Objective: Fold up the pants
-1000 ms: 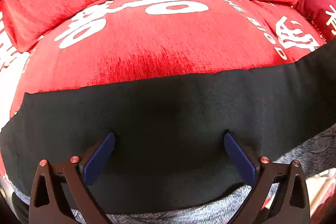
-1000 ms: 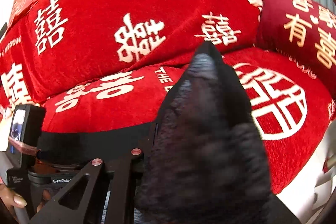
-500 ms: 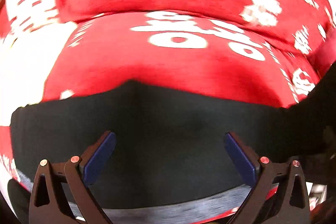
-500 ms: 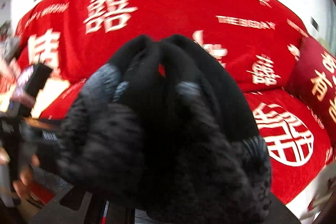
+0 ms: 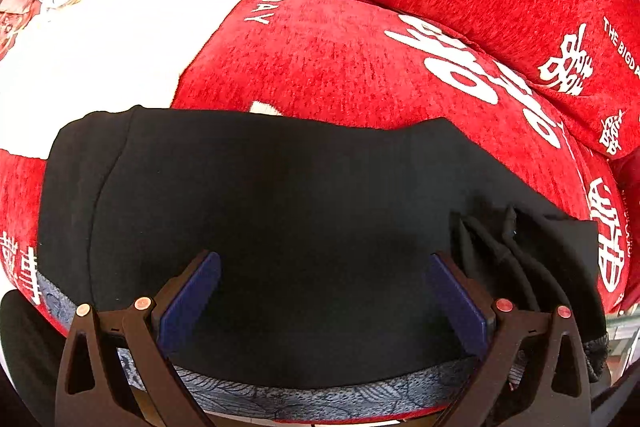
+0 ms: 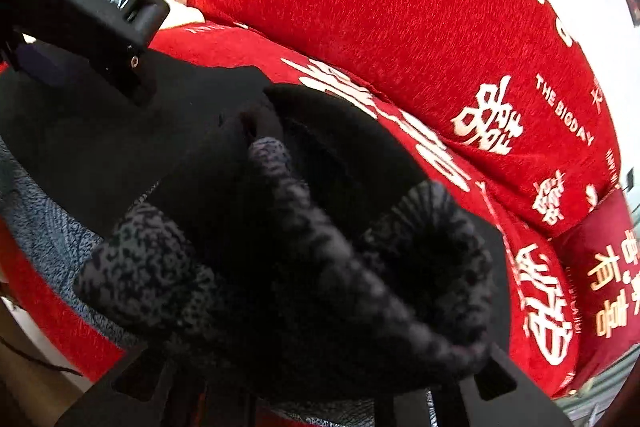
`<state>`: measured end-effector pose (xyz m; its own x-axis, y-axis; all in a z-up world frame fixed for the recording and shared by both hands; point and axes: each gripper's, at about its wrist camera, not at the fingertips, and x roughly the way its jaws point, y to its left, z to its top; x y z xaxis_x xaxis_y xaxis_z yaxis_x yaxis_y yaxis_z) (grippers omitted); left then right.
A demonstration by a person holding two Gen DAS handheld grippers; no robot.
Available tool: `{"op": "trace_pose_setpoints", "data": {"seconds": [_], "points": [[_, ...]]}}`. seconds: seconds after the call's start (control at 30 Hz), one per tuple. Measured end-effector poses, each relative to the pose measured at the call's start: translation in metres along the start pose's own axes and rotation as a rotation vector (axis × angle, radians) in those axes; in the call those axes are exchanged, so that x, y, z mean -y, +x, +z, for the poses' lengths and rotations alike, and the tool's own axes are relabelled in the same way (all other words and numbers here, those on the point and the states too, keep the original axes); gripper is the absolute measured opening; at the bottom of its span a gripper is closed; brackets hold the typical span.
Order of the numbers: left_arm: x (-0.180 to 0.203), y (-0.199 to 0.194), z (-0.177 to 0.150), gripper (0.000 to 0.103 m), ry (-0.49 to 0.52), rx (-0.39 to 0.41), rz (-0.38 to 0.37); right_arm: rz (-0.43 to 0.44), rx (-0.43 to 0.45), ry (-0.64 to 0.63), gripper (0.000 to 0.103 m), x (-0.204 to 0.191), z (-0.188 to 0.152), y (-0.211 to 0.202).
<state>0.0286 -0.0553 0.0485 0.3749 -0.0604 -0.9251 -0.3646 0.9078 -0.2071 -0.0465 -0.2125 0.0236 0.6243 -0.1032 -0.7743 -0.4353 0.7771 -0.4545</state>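
Black pants lie flat across a red sofa seat, with a grey fleecy inner side showing at the near edge. My left gripper is open, its blue pads hovering just over the fabric. In the right wrist view a bunched end of the pants, with grey fleece lining, fills the front and hides my right gripper's fingertips; the gripper is shut on this bunch. The folded end also shows at the right of the left wrist view.
The red sofa backrest with white characters rises behind the seat. A red cushion sits at the far right. A white cloth covers the seat's left part. The left gripper's black body is at the upper left of the right view.
The right gripper has carried the bunched pants end leftward over the flat part, toward the left gripper. The left gripper's view has swung left; it stays open over the fabric.
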Motion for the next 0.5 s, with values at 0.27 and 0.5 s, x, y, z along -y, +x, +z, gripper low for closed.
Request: {"op": "trace_pose_setpoints", "data": {"seconds": [0.27,0.5], "points": [[0.007,-0.006,0.005,0.103,0.022,0.015,-0.015,-0.005,-0.012,0.041,0.013,-0.004,0.019,0.004],[0.000,-0.006,0.009,0.103,-0.025,0.006,-0.029,0.019,0.027,-0.015,0.080,-0.014,0.017,-0.018]]}}
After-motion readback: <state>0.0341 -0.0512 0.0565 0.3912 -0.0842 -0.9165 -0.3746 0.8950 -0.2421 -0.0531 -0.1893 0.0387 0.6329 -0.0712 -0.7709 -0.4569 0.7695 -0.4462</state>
